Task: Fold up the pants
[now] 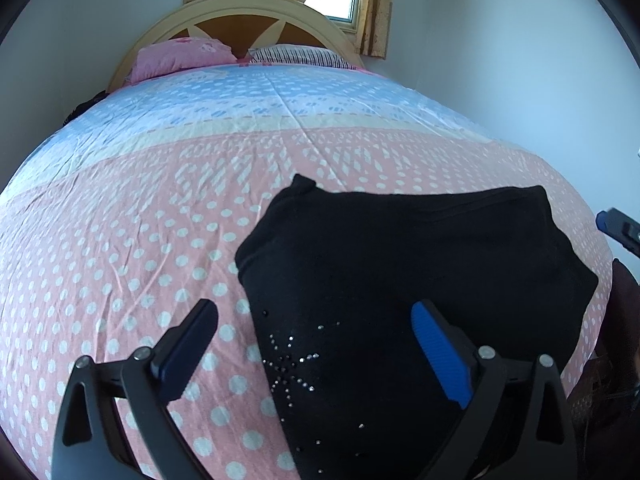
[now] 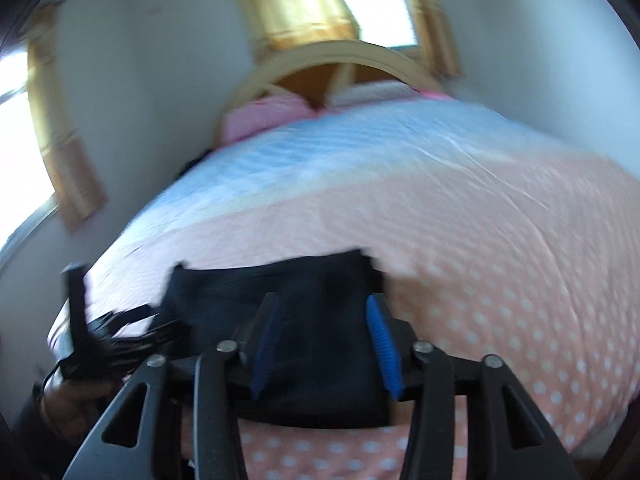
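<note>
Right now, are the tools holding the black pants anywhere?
No. Both the left tool and right tool are open above the black pants, gripping nothing.

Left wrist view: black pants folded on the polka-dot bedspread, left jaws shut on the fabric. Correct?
Not quite. In the left wrist view the left gripper has its jaws open, holding nothing. The black pants do lie folded on the polka-dot bedspread.
</note>
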Demonstrator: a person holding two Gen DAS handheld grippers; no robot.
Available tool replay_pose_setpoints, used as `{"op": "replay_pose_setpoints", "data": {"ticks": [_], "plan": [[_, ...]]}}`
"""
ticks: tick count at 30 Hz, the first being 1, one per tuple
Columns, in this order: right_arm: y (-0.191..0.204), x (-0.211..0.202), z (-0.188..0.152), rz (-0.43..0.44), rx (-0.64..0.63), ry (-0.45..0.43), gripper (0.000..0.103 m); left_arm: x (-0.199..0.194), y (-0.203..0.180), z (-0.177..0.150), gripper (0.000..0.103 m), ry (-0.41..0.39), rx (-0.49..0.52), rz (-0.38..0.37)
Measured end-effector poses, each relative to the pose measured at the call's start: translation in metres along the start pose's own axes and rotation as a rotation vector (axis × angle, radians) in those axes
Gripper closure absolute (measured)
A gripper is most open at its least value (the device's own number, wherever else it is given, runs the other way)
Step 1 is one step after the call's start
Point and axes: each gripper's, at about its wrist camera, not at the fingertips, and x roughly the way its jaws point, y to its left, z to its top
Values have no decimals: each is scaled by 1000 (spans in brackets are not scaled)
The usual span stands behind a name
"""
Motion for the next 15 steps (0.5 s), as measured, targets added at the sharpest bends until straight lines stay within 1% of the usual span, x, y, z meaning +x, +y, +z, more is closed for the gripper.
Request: {"op": "replay_pose_setpoints", "data": {"ticks": [2, 3, 5, 7, 9, 12, 15], "plan": [[19, 8, -8, 54, -81, 48, 55, 0, 0, 0, 3, 1, 1, 1], [24, 13, -12, 63, -103, 69, 55, 0, 0, 0, 3, 1, 2, 2], [29, 26, -22, 51, -131, 137, 55, 1, 0, 1, 3, 1, 2, 2], [21, 42, -34, 11, -126, 233, 54, 1, -1, 0, 3, 0, 2, -4], [12, 39, -39, 41, -110, 222, 54, 1, -2, 0, 3, 1, 8, -2], [1, 35, -36, 81, -50, 248, 54, 0, -6, 0, 3, 3, 12, -8], [0, 35, -36, 88, -60, 245, 54, -6, -10, 1, 3, -6, 26, -13]]}}
